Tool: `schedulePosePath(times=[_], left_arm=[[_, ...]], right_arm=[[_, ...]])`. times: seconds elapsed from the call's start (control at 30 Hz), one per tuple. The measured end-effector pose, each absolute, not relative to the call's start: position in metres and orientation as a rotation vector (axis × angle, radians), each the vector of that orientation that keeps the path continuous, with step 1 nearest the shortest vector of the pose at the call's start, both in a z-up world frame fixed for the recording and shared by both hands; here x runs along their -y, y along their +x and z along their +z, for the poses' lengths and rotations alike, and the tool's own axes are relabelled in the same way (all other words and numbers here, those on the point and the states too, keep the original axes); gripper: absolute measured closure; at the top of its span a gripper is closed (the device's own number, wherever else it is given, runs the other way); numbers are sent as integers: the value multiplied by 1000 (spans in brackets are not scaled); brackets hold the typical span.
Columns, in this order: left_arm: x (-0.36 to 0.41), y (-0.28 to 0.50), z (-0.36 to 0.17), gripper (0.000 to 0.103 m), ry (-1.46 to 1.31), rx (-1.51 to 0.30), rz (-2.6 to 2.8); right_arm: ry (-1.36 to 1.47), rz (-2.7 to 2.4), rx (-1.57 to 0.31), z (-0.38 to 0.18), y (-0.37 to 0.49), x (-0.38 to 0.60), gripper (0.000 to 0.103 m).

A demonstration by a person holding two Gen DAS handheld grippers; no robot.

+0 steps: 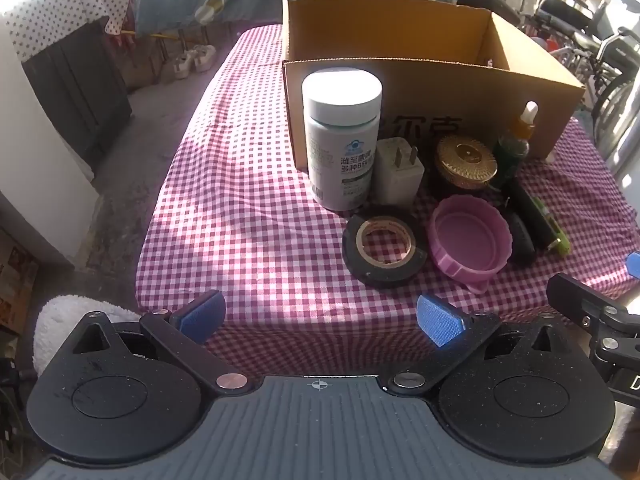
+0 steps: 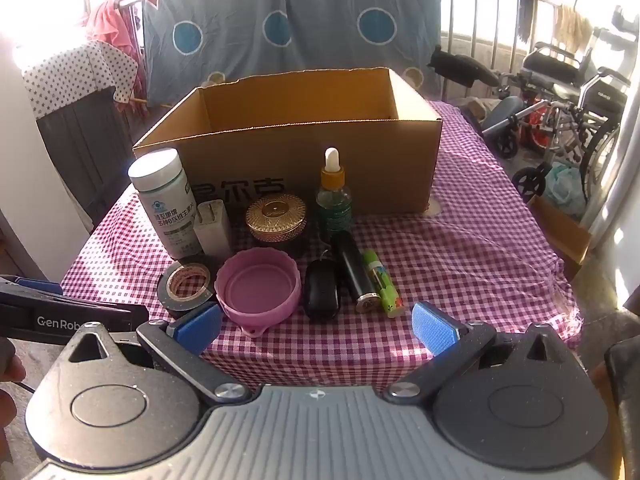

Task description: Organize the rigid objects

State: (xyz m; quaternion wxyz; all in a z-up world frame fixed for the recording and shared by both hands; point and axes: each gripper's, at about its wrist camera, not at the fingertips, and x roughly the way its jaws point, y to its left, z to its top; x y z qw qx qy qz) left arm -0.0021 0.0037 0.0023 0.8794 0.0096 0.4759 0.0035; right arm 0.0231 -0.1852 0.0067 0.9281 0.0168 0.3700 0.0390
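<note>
An open cardboard box (image 2: pixel 304 148) stands at the back of a table under a red checked cloth (image 2: pixel 460 256). In front of it sit a white pill bottle (image 1: pixel 341 136), a white plug adapter (image 1: pixel 398 172), a gold lidded jar (image 2: pixel 276 214) and a dropper bottle (image 2: pixel 333 196). Nearer lie a roll of black tape (image 1: pixel 384 252), a pink cap (image 2: pixel 259 288), a black oval object (image 2: pixel 321 290), a black tube (image 2: pixel 356 276) and a green tube (image 2: pixel 382 282). My left gripper (image 1: pixel 320 316) and right gripper (image 2: pixel 316 326) hover open at the table's near edge, holding nothing.
A patterned blue sheet (image 2: pixel 288 28) hangs behind the table. Wheelchairs (image 2: pixel 568 112) crowd the right side, with a small cardboard box (image 2: pixel 560 232) on the floor there. A dark cabinet under dotted fabric (image 1: pixel 76 80) stands at the left. Bare checked cloth (image 1: pixel 240 220) lies left of the objects.
</note>
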Motion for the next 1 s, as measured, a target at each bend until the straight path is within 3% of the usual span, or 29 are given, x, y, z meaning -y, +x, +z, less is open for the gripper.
schedulePosePath(times=[1.0], left_arm=[[-3,-4,2,1,28,-991,20]], right_arm=[[41,76,-759,6,25,188,0]])
